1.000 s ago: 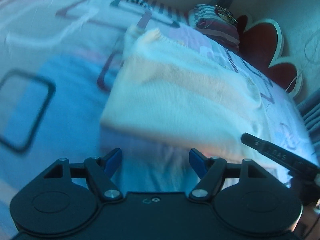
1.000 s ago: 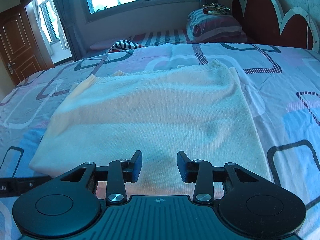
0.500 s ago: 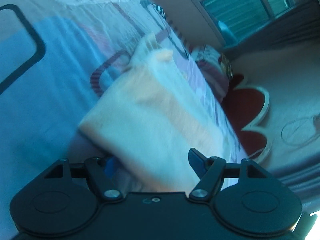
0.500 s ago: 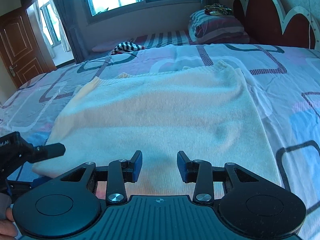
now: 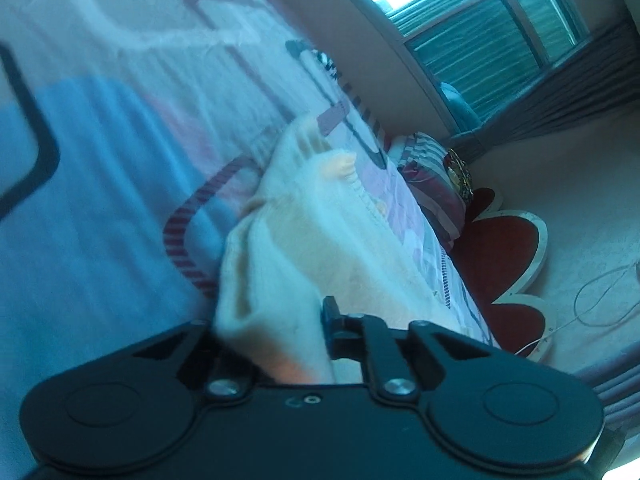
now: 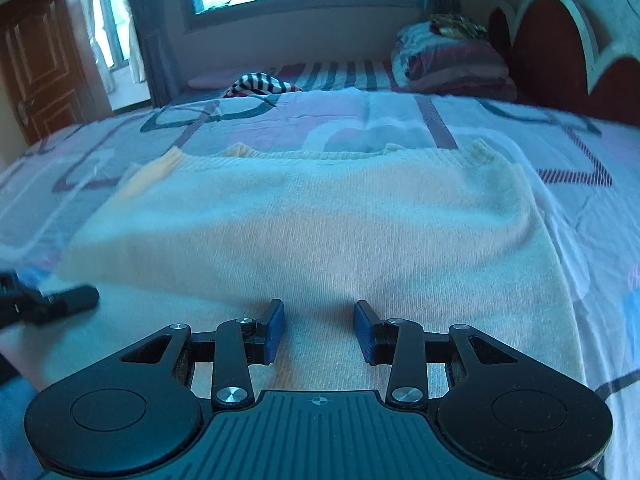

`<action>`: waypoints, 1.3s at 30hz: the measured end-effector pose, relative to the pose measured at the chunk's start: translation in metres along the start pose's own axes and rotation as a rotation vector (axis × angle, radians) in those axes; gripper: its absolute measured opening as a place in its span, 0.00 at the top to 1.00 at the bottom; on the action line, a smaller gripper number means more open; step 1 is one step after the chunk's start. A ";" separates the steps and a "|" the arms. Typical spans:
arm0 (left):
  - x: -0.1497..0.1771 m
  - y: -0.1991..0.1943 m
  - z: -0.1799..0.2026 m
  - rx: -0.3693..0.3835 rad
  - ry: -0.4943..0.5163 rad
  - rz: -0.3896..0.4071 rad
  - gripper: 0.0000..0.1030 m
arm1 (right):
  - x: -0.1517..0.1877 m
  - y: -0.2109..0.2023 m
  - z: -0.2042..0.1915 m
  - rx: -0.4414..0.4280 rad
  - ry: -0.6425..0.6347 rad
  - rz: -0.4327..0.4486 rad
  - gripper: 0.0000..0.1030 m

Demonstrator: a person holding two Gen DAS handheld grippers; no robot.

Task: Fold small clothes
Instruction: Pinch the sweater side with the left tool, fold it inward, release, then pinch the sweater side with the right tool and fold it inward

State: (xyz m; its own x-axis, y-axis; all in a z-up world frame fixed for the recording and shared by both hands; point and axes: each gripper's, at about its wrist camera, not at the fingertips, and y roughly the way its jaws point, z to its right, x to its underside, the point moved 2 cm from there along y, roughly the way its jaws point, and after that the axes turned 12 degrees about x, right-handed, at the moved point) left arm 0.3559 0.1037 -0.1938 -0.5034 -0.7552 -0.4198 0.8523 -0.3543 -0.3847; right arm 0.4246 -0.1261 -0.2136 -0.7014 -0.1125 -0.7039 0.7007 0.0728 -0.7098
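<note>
on the bed [image 6: 592, 208], left gripper [image 5: 280, 332] jaws just clenched on sweater [image 6: 320, 232] corner, right gripper [image 6: 319, 330] jaws parted above hem

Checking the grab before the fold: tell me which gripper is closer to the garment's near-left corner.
Left. The left gripper has just closed on that corner of the cream knit garment, fabric bunched between its jaws. The right gripper hangs open over the near hem's middle.

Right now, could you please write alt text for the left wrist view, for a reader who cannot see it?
The left gripper has just closed on a bunched corner of the cream knit garment, which lies across a patterned bedsheet. Beyond are folded bedding, a red scalloped headboard and a window.
</note>
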 end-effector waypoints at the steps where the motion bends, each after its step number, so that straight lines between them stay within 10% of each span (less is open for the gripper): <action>1: -0.001 0.000 0.005 0.000 0.023 0.002 0.92 | 0.001 0.000 -0.002 0.007 -0.021 0.007 0.63; 11: 0.001 0.014 0.095 0.026 0.416 -0.048 0.94 | -0.001 0.000 0.007 -0.024 0.025 -0.006 0.63; 27: 0.133 0.111 0.156 0.144 0.856 -0.476 0.91 | 0.039 -0.062 0.130 0.140 0.256 -0.007 0.63; 33: 0.137 0.078 0.146 0.183 0.847 -0.564 0.62 | 0.037 -0.080 0.158 0.119 0.340 0.014 0.63; 36: 0.120 0.053 0.149 0.194 0.826 -0.503 0.34 | 0.022 -0.080 0.151 0.055 0.347 0.029 0.63; 39: 0.090 0.039 0.152 0.192 0.786 -0.417 0.34 | 0.004 -0.069 0.137 -0.011 0.327 0.033 0.63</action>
State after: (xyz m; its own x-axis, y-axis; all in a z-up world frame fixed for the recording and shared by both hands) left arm 0.3654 -0.0619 -0.1218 -0.6679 0.0235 -0.7439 0.5529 -0.6534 -0.5170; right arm 0.3912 -0.2675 -0.1634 -0.6848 0.2140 -0.6966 0.7233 0.0825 -0.6856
